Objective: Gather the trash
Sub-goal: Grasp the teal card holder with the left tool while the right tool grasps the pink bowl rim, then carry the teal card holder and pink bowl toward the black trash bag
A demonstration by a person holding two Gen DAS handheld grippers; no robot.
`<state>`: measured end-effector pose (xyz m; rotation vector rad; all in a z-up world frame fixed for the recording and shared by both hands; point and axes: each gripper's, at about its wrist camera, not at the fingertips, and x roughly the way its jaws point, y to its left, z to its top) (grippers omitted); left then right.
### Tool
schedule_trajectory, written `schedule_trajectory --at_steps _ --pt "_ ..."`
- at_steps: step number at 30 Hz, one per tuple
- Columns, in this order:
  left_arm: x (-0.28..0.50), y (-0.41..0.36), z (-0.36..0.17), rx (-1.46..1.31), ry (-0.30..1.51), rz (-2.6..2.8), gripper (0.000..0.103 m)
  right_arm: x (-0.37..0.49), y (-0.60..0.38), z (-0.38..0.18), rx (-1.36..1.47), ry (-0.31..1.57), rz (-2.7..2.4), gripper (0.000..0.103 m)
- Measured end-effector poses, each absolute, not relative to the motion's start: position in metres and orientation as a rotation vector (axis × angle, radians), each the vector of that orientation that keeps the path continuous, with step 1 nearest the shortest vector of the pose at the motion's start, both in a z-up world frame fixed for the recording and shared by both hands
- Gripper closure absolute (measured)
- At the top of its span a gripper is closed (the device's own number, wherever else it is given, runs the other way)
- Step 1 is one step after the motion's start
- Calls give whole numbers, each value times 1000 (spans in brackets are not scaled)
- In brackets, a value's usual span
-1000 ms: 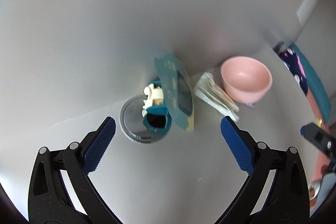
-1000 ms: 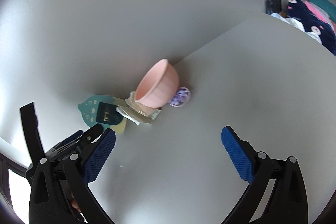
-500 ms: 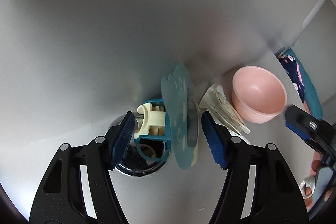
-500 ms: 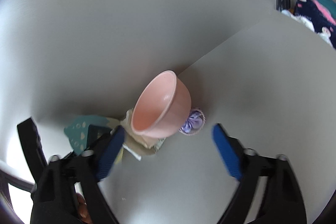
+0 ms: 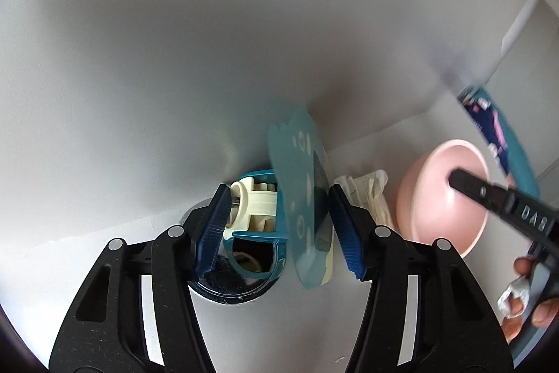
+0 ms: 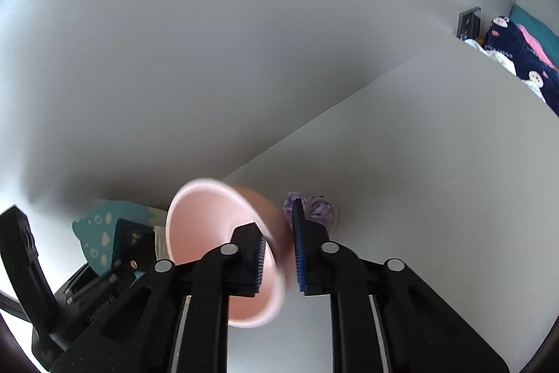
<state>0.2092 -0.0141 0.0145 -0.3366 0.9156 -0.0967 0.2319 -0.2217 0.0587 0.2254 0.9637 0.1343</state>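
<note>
**Closing both tools on what sits at the back of the bench**

Comparing with a second ago, when both tools stood wide and well back, I now have the left tool [image 5: 277, 228] pinched onto the teal card [image 5: 300, 198] and the cream-and-teal plastic piece [image 5: 253, 208] beside it, a pad touching each side, above the round metal lid [image 5: 223, 292]. The right tool [image 6: 277, 256] has narrowed across the pink bowl [image 6: 216, 233] wall, one finger inside, one outside; blur hides whether the pads bite yet. I judge the grasps are nearly set, nothing lifted.

The crumpled white wrapper [image 5: 367, 194] lies between card and bowl, still on the bench [image 6: 436, 198], and a purple wad [image 6: 316, 207] sits just behind the bowl, touching my right outer finger. Bedding [image 6: 517, 58] lies far right. The wall close behind leaves little room.
</note>
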Motion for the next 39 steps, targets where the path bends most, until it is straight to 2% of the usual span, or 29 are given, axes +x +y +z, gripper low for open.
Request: schedule_trajectory --at_steps 4,19,32,39 --pt "206 -3 18 -404 895 -137 48 219 -234 67 263 951 143 90" --pt "150 -14 55 -293 774 -148 50 153 -279 89 324 897 170 90" --pt "80 -89 111 -123 673 -254 50 95 -337 103 413 836 157 90" --pt "60 -155 131 -62 655 -340 50 56 -386 120 458 790 112 90"
